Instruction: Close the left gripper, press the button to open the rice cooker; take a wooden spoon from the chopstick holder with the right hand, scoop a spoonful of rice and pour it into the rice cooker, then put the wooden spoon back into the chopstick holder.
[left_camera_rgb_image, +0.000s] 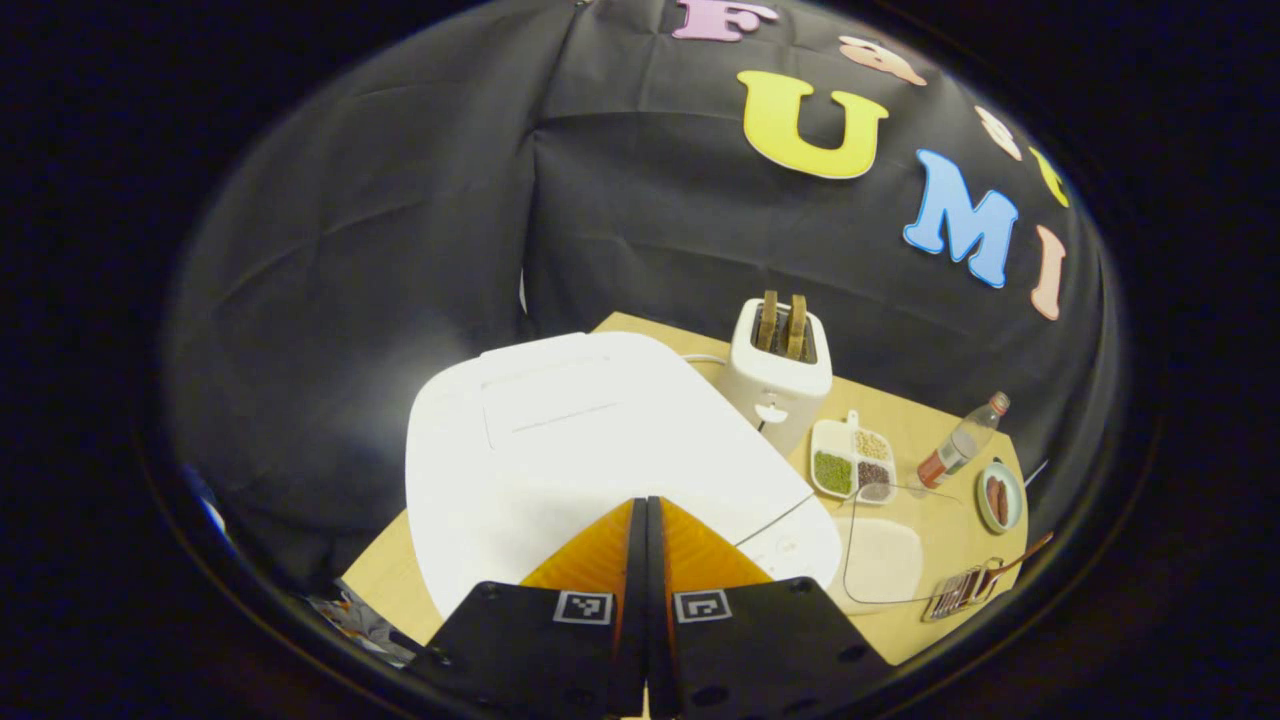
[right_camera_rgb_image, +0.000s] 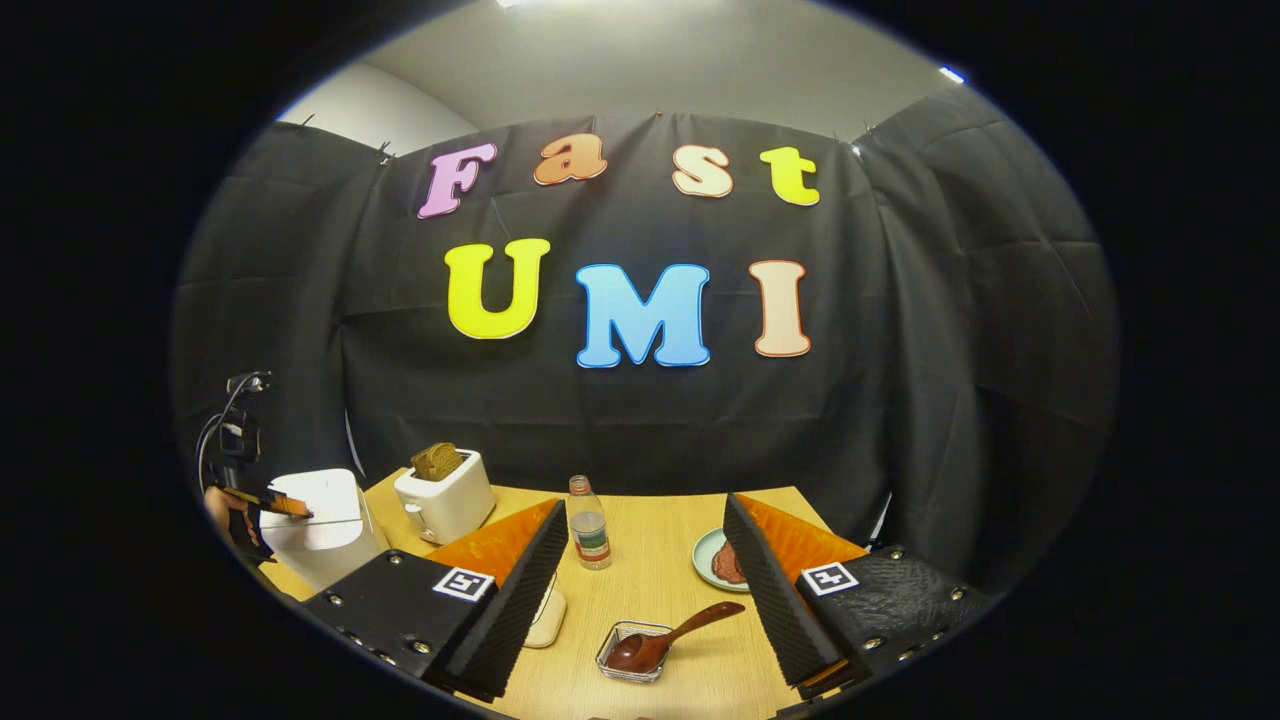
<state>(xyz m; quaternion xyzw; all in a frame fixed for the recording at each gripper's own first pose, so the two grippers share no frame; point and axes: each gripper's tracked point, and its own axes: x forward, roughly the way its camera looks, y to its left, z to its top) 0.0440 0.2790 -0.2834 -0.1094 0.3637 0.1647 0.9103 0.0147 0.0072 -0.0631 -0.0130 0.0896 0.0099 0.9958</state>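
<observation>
Left gripper view: left tongs (left_camera_rgb_image: 645, 520) clenched, orange fingers pressed flat together with nothing between, tips hovering over the front of the white rice cooker (left_camera_rgb_image: 590, 450). Lid down. Control panel at the cooker's front right corner, just beside the fingertips; contact with the button not discernible. Light wooden bench (left_camera_rgb_image: 900, 410) set against black cloth walls. White toaster (left_camera_rgb_image: 778, 375) directly behind the cooker, two slices of bread upright in its slots. To the right of the toaster, a divided white dish (left_camera_rgb_image: 852, 462) with green, tan and dark grains in separate compartments. Clear container of rice (left_camera_rgb_image: 882, 555) in front of that dish. Plastic bottle (left_camera_rgb_image: 960, 442) with red cap further right, then a small plate (left_camera_rgb_image: 1000, 495) carrying brown pieces. Wire chopstick holder (left_camera_rgb_image: 958, 592) at the bench's near right edge, wooden spoon (left_camera_rgb_image: 1015, 560) resting in it with handle angled outward.

Right gripper view: right tongs (right_camera_rgb_image: 650, 590) released, fingers spread wide, nothing grasped, held above the bench. Between the fingers, wooden spoon bowl-down in the chopstick holder, handle tilted up to the right. Bottle upright behind it; plate near the right finger. Toaster and rice cooker at far left, left tongs above the cooker. Grey ceiling visible above the cloth walls.
</observation>
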